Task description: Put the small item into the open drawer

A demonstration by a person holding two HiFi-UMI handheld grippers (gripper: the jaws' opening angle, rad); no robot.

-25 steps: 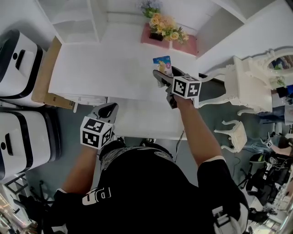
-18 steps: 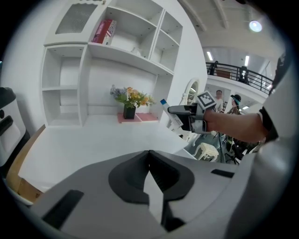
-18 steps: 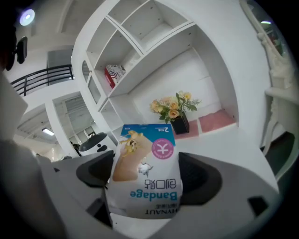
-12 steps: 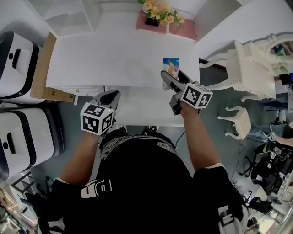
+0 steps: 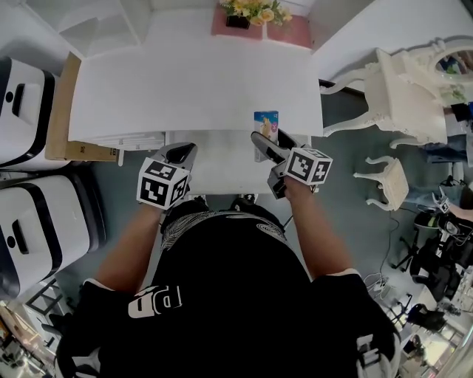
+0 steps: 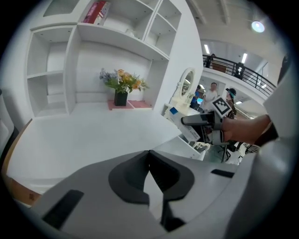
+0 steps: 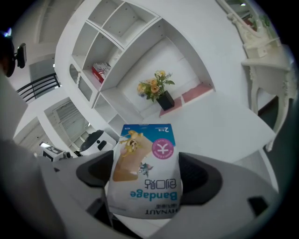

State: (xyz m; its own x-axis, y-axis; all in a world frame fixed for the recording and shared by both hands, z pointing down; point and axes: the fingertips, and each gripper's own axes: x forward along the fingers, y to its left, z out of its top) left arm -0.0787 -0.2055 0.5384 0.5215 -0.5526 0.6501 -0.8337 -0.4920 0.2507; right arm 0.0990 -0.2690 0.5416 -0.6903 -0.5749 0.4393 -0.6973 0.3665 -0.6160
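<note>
The small item is a blue-and-white bandage box (image 7: 145, 154), upright between my right gripper's (image 7: 145, 179) jaws, which are shut on it. In the head view the box (image 5: 266, 122) hangs at the white desk's (image 5: 192, 88) front edge, over the back right of the open drawer (image 5: 218, 173). My right gripper (image 5: 267, 137) reaches in from the drawer's right side. At the drawer's left front, my left gripper (image 5: 179, 153) is shut with nothing in it; its fingers (image 6: 149, 161) meet.
A flower pot on a pink mat (image 5: 255, 10) stands at the desk's back. White appliances (image 5: 22, 111) and a cardboard sheet (image 5: 63, 111) flank the left. On the right are an ornate white dressing table (image 5: 406, 88) and a stool (image 5: 388, 181).
My right gripper has drawn the box back from over the desk top to the desk's front edge above the drawer. The left gripper has stayed by the drawer's left front.
</note>
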